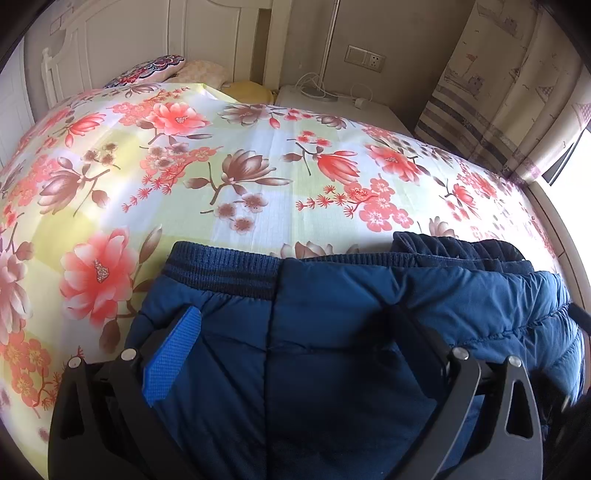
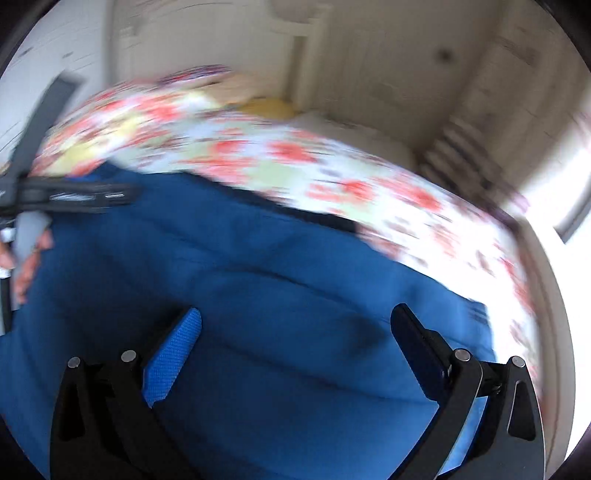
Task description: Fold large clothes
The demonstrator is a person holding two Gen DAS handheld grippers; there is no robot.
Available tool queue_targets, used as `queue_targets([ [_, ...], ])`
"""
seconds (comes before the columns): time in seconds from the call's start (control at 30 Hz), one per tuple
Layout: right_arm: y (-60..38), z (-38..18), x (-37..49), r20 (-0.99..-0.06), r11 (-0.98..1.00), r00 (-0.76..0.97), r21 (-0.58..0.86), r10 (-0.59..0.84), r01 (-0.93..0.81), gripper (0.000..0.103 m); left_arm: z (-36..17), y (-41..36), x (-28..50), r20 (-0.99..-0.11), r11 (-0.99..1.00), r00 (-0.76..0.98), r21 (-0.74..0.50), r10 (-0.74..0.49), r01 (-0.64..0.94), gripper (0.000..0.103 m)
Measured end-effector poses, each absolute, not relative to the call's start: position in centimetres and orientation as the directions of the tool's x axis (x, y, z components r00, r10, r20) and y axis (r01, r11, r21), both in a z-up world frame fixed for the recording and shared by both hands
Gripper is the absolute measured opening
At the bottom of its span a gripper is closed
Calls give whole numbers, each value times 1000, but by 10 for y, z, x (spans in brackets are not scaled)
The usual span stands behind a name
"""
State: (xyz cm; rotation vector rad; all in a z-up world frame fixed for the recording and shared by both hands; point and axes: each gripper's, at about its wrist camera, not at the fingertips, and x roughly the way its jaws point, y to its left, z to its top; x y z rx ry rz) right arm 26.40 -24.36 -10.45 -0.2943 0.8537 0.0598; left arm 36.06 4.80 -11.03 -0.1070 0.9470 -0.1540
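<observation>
A dark blue padded garment (image 1: 332, 314) with a ribbed knit band (image 1: 221, 269) lies on the floral bedspread (image 1: 240, 166), near its front edge. My left gripper (image 1: 295, 328) hovers low over the garment, open, fingers spread wide; its blue pad (image 1: 173, 354) shows on the left. The right wrist view is motion-blurred. There the same blue garment (image 2: 258, 277) fills the lower half, and my right gripper (image 2: 295, 332) is open above it with nothing pinched. The left gripper (image 2: 74, 195) and a hand (image 2: 29, 266) appear at that view's left edge.
Pillows (image 1: 162, 68) and a yellow cushion (image 1: 247, 90) lie at the white headboard (image 1: 129, 33). A white nightstand (image 1: 332, 103) with cables stands beyond the bed, a patterned curtain (image 1: 498, 92) and a bright window (image 1: 576, 162) on the right. The bedspread stretches bare to the left and back.
</observation>
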Motion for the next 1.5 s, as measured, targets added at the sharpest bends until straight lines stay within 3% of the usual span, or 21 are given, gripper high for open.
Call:
queue_targets([
  [0.13,-325,-109,255,-763,992,639,-124,-100,8,98,-110,48,360,-799,984,575,-159,-178,84,101],
  [0.27,-376,-122,252,-783,995,622,84,34,51,98,-110,48,360,-799,984,574,-160,-179,85,101],
  [0.5,-364,-122,254,-784,998,620,37,-2,49,98,-109,48,360,-805,983,565,-166,-183,81,101],
  [0.6,-355,-100,234,-727,999,686,-8,-40,50,98,-93,48,341,-797,988,587,-149,-145,42,100],
  [0.7,-324,-77,218,-683,998,730,-38,11,-50,98,-67,37,307,-734,975,644,-202,-216,97,100],
  [0.8,-279,-68,203,-671,977,738,-101,73,-189,98,-47,10,266,-666,967,701,-168,-254,191,101],
  [0.93,-228,-109,206,-756,918,653,-224,48,-327,98,-76,-28,251,-726,967,654,-62,-213,246,101],
  [0.97,-225,-117,207,-752,919,657,-221,53,-328,98,-95,-35,254,-758,969,628,-21,-176,245,101],
  [1.07,-241,-120,214,-761,940,636,-115,124,-321,99,-103,-37,249,-734,970,658,-6,-169,243,101],
  [1.27,-252,-114,207,-753,948,651,-133,94,-290,98,-95,-20,235,-729,975,670,13,-142,220,101],
  [1.5,-326,-111,197,-731,995,681,-22,49,-94,98,-100,50,219,-701,995,708,-21,-85,99,101],
])
